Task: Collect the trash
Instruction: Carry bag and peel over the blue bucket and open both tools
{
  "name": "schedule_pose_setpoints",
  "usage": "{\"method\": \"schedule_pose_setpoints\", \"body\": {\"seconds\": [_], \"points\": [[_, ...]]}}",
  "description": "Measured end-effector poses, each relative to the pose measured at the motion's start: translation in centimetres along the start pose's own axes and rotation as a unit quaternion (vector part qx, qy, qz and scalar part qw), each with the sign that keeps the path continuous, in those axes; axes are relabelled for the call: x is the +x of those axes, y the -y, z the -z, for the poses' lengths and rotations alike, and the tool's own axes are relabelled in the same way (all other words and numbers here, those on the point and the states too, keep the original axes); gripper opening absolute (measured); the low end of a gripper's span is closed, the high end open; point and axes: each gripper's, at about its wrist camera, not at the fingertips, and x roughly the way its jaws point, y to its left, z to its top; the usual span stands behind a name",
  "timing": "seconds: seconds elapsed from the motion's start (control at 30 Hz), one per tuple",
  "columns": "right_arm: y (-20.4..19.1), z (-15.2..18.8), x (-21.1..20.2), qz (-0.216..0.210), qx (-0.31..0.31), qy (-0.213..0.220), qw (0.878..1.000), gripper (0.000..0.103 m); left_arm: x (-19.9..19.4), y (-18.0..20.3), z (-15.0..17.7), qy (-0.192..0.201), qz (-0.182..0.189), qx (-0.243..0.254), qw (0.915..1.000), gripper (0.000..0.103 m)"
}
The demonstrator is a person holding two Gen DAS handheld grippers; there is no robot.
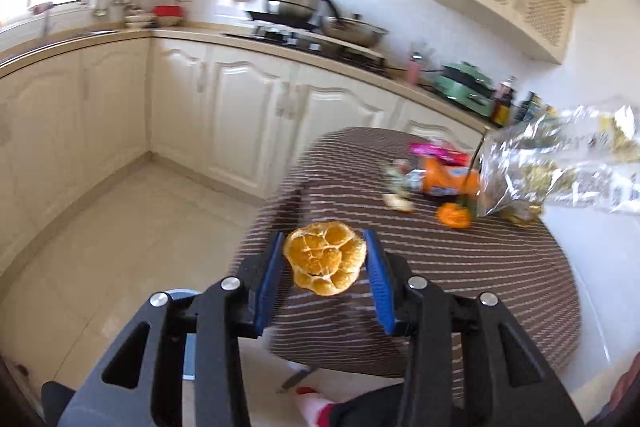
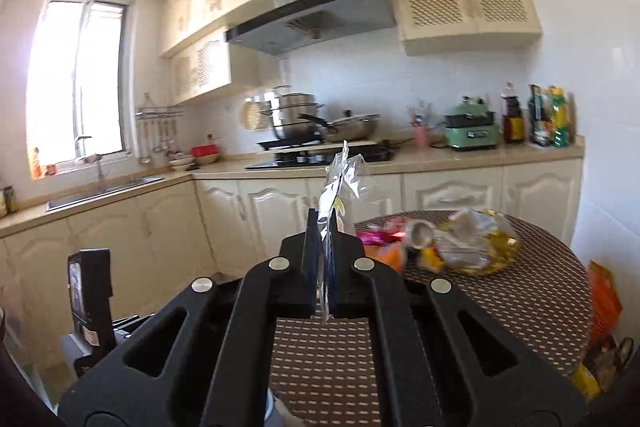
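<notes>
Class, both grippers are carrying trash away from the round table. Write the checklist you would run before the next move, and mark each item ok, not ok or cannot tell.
1. Left gripper grips the orange peel: ok, pinched between the blue pads.
2. Right gripper grips the clear plastic wrapper: ok, jaws closed on it.
3. Trash bin located: cannot tell, none in view.
4. Table cleared: not ok, an orange packet and peel scraps remain.
5. Wrapper clear of the table items: ok.

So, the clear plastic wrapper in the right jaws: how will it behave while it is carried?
The clear plastic wrapper looks thin and crinkled, so it is probably floppy and very light. Its free end stands up above the right gripper, so it may sway or fold over. The glossy film could slip, though the jaws look shut flat on it.
</notes>
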Motion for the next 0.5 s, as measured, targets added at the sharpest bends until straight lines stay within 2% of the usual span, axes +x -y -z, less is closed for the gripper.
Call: {"method": "schedule_pose_setpoints", "body": {"seconds": [0.07, 0.17, 0.27, 0.43, 0.5], "points": [[-2.1, 0.3, 1.1, -0.022, -0.010, -0.008, 1.000, 0.004, 0.2, -2.3, 0.1, 0.000, -0.026, -0.012, 0.9996, 0.040], [-5.7, 2.0, 4.4, -0.058, -0.029, -0.044, 0.997, 0.004, 1.4, -5.6, 0.5, -0.019, -0.042, -0.035, 0.9983, 0.040], [-8.6, 4.9, 9.1, -0.083, -0.045, -0.098, 0.991, 0.004, 2.9, -8.9, 1.3, -0.031, -0.064, -0.056, 0.9959, 0.040], [-12.3, 11.7, 17.1, -0.109, -0.074, -0.178, 0.975, 0.003, 7.4, -14.4, 3.0, -0.070, -0.100, -0.094, 0.9881, 0.040], [-13.3, 15.0, 20.5, -0.115, -0.087, -0.212, 0.967, 0.003, 9.9, -16.9, 4.6, -0.102, -0.122, -0.109, 0.9813, 0.040]]}}
